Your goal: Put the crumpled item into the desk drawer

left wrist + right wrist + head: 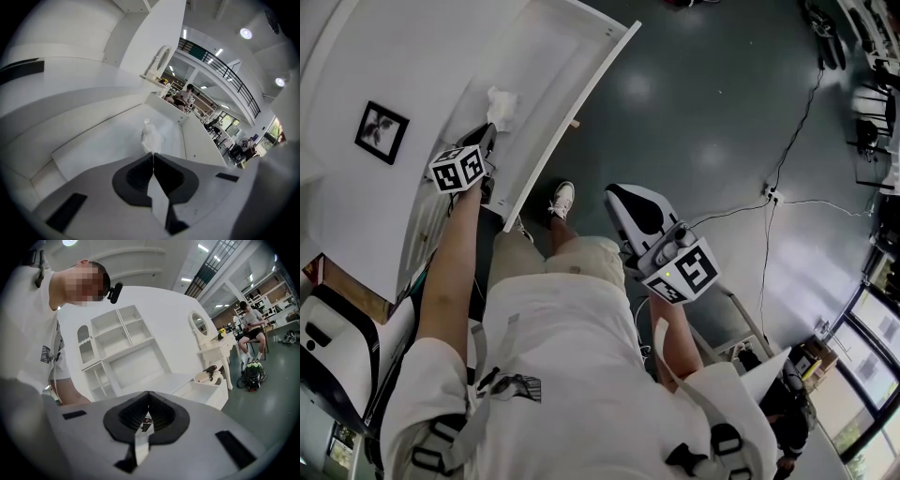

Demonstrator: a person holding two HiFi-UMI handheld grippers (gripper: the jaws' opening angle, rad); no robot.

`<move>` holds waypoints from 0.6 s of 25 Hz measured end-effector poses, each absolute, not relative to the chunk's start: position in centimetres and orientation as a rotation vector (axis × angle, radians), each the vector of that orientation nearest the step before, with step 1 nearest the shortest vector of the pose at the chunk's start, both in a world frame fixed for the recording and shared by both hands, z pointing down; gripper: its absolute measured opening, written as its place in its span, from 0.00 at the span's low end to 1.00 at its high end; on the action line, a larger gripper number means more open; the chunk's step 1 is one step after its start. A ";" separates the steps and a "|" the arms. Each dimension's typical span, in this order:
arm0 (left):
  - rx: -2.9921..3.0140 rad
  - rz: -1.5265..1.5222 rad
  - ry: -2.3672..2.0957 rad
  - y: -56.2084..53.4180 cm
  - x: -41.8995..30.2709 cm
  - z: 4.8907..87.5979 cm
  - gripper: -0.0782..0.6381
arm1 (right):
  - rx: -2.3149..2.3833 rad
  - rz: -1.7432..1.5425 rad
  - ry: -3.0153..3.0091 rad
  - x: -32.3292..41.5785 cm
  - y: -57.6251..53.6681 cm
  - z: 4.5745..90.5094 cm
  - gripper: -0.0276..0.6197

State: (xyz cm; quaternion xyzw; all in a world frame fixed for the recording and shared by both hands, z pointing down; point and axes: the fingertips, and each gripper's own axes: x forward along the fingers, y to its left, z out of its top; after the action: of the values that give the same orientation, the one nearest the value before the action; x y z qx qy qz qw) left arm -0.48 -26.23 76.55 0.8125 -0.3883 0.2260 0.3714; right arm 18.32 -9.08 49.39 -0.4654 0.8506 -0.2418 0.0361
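Observation:
A crumpled white paper wad [501, 105] hangs low inside the open white desk drawer [572, 84]. My left gripper [487, 141] reaches into the drawer from the near side and is shut on the wad's lower end. In the left gripper view the wad [151, 135] sticks up from the closed tips of the left gripper [153, 154], over the drawer floor [103, 140]. My right gripper [630, 202] hovers above the dark floor, away from the desk. In the right gripper view its jaws [148, 395] meet with nothing between them.
A framed picture [382, 131] lies on the white desk top [356, 56]. The person's shoe [562, 199] stands below the drawer's front. Cables [787, 141] run across the dark floor. A white shelf unit [117, 343], a vanity mirror [200, 326] and a seated person [253, 329] are farther off.

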 end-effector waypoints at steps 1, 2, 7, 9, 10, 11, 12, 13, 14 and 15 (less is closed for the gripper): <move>2.074 0.586 -1.000 -26.3 -0.5 76.8 0.13 | -1.429 -0.747 2.614 18.3 -9.1 49.5 0.06; 2.065 0.589 -1.004 -26.3 -0.5 77.1 0.13 | -1.427 -0.750 2.615 18.2 -9.2 49.6 0.06; 2.017 0.596 -1.028 -26.4 -0.9 77.9 0.13 | -1.426 -0.758 2.615 18.2 -9.3 49.7 0.06; 2.002 0.616 -1.039 -26.4 -1.2 78.3 0.13 | -1.428 -0.761 2.615 18.2 -9.3 49.8 0.06; 1.996 0.629 -1.046 -26.5 -1.2 78.4 0.13 | -1.427 -0.762 2.615 18.3 -9.4 49.9 0.06; 1.993 0.643 -1.051 -26.6 -1.3 78.6 0.13 | -1.426 -0.764 2.614 18.3 -9.4 49.9 0.06; 1.992 0.658 -1.054 -26.7 -1.3 78.7 0.13 | -1.425 -0.765 2.614 18.3 -9.5 50.0 0.06; 1.992 0.671 -1.056 -26.8 -1.2 78.8 0.13 | -1.423 -0.767 2.614 18.3 -9.5 50.0 0.06; 1.990 0.682 -1.059 -26.9 -1.2 78.8 0.13 | -1.421 -0.769 2.613 18.3 -9.5 50.1 0.06; 1.989 0.695 -1.064 -26.9 -1.2 78.9 0.13 | -1.419 -0.770 2.613 18.3 -9.5 50.1 0.06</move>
State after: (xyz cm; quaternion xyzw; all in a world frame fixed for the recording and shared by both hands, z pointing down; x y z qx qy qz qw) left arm -1.23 -26.91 78.85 0.7791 -0.4169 0.2722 0.3809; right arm 18.26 -9.48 50.10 -0.4619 0.8501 -0.2505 0.0351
